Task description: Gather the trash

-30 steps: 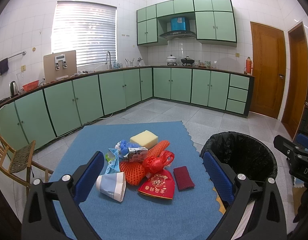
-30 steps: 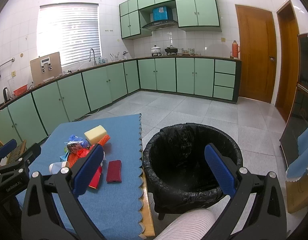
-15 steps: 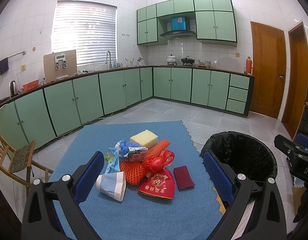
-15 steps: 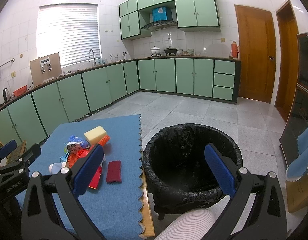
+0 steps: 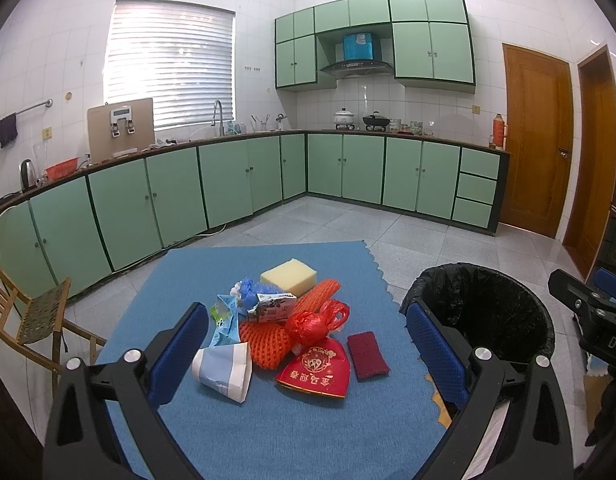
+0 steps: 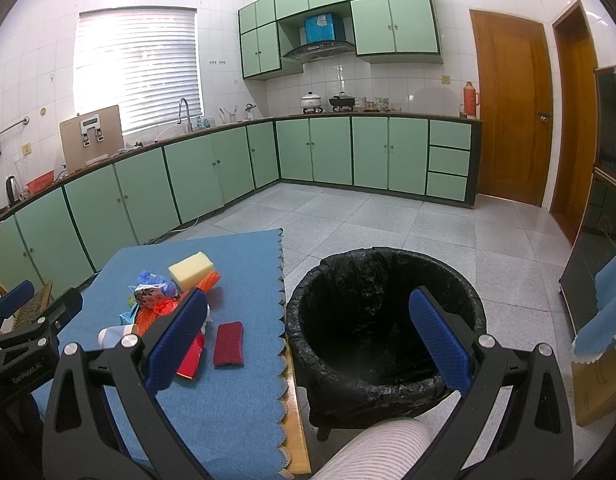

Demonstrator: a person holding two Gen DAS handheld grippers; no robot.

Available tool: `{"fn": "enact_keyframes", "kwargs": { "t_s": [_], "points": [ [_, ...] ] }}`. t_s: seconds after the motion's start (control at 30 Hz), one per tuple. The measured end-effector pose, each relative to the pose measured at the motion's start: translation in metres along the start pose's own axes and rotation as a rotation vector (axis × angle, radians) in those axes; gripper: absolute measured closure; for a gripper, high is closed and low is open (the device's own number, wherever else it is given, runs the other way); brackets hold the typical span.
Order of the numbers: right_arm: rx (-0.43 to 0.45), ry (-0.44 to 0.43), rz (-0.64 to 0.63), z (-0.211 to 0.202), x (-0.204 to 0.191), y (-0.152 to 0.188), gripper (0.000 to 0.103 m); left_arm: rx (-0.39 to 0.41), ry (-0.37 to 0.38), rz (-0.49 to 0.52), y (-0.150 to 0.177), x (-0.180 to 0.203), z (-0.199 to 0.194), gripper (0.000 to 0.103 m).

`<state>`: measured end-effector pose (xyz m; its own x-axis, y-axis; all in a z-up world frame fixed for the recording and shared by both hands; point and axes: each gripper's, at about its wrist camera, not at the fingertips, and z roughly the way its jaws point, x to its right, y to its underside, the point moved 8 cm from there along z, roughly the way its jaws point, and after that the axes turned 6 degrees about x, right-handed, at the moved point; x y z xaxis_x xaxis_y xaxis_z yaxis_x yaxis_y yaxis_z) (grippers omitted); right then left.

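Observation:
A heap of trash lies on the blue table mat (image 5: 268, 432): a crushed paper cup (image 5: 223, 369), orange foam netting (image 5: 268, 342), a red knotted bag (image 5: 315, 322), a red packet (image 5: 317, 370), a dark red sponge cloth (image 5: 367, 355), a yellow sponge (image 5: 288, 277) and wrappers. My left gripper (image 5: 306, 354) is open and empty, above the near side of the heap. My right gripper (image 6: 308, 336) is open and empty, over the gap between the table and the black-lined bin (image 6: 383, 320). The bin also shows in the left wrist view (image 5: 483, 312).
The bin stands on the floor just right of the table edge. A wooden chair (image 5: 32, 316) stands at the table's left. Green cabinets (image 5: 244, 180) line the far walls. A person's striped leg (image 6: 371, 452) is below the right gripper.

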<state>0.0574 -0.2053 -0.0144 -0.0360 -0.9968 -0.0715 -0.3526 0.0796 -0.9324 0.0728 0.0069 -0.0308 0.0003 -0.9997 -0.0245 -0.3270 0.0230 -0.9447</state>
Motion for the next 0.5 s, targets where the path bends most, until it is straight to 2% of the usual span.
{"fn": "enact_keyframes", "kwargs": {
  "t_s": [0.27,0.5],
  "points": [
    [-0.007,-0.004,0.004,0.005,-0.005,0.002,0.005,-0.018,-0.011,-0.013,0.005,-0.004,0.005,0.006],
    [-0.03,-0.031,0.002,0.031,-0.023,0.015,0.005,-0.027,-0.091,-0.023,0.014,-0.031,0.03,0.006]
  ]
}}
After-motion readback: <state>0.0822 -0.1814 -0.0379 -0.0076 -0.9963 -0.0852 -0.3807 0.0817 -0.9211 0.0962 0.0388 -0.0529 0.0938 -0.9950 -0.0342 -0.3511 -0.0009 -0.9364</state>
